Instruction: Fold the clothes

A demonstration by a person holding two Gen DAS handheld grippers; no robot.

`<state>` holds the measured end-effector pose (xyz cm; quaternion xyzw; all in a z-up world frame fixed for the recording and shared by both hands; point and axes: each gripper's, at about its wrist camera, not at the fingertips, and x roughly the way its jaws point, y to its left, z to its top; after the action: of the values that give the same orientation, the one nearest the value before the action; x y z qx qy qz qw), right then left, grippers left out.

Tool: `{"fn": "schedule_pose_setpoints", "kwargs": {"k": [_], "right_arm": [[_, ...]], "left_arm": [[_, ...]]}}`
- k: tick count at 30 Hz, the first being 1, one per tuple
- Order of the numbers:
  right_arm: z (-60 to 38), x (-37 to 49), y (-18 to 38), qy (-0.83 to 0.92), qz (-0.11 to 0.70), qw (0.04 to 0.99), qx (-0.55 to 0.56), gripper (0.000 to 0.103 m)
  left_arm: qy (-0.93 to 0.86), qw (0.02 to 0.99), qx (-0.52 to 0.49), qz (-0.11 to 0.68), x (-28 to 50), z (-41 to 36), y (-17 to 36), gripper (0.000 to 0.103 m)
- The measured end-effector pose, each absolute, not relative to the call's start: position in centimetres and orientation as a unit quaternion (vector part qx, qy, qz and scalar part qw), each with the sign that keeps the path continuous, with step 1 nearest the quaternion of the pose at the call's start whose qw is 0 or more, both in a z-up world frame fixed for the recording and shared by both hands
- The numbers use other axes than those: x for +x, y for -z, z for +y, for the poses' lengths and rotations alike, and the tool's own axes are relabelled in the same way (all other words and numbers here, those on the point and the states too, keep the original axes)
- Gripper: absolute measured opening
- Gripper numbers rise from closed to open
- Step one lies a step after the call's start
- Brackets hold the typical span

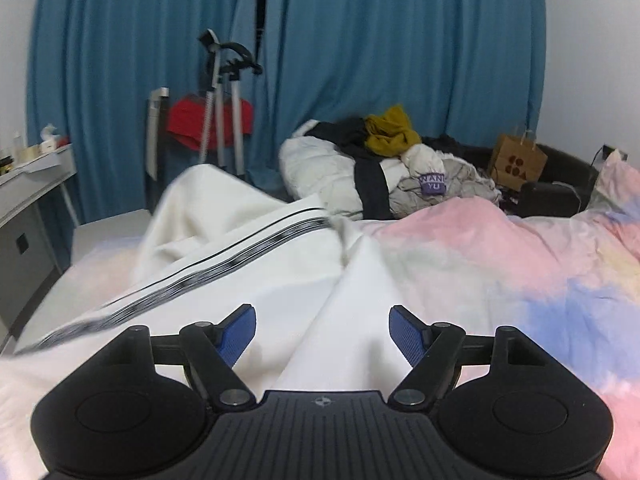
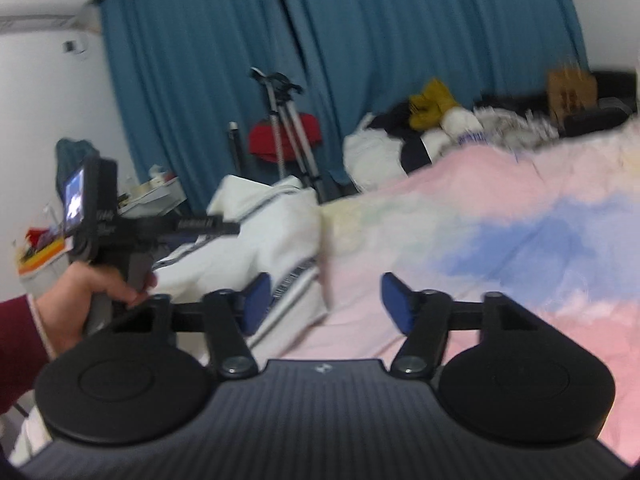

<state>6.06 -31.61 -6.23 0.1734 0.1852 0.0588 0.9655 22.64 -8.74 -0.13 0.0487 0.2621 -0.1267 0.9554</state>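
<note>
Presently: white striped garment (image 1: 248,264) rumpled on the bed (image 1: 500,256), left tool (image 1: 322,334) parted above its folds, right tool (image 2: 325,304) parted beside its edge, neither gripping; hazard, I judge, a pinch bunching several loose layers, skewing the fold.

Soft matt white cloth garment (image 1: 248,264) lies on a smooth pastel cotton-like bedspread (image 1: 500,264).

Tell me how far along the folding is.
Early. Done: nothing visibly folded. In hand: nothing; left gripper and right gripper are open, over the rumpled white striped garment on the bedspread. Left: that garment, plus the clothes pile beyond.
</note>
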Motion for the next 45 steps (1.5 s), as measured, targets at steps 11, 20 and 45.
{"fn": "schedule_pose_setpoints", "kwargs": {"k": [11, 20, 45], "right_arm": [[-34.8, 8.6, 11.1, -0.052, 0.203, 0.956, 0.205, 0.053], [-36.5, 7.0, 9.7, -0.052, 0.173, 0.955, 0.236, 0.049], [-37.1, 12.8, 11.2, -0.105, 0.278, 0.884, 0.360, 0.049]], "left_arm": [[0.129, 0.931, 0.168, 0.296, 32.3, -19.0, 3.9, 0.007], [0.252, 0.929, 0.172, 0.210, 17.7, -19.5, -2.5, 0.005], [0.367, 0.883, -0.009, 0.294, -2.4, -8.7, 7.3, 0.006]]}}
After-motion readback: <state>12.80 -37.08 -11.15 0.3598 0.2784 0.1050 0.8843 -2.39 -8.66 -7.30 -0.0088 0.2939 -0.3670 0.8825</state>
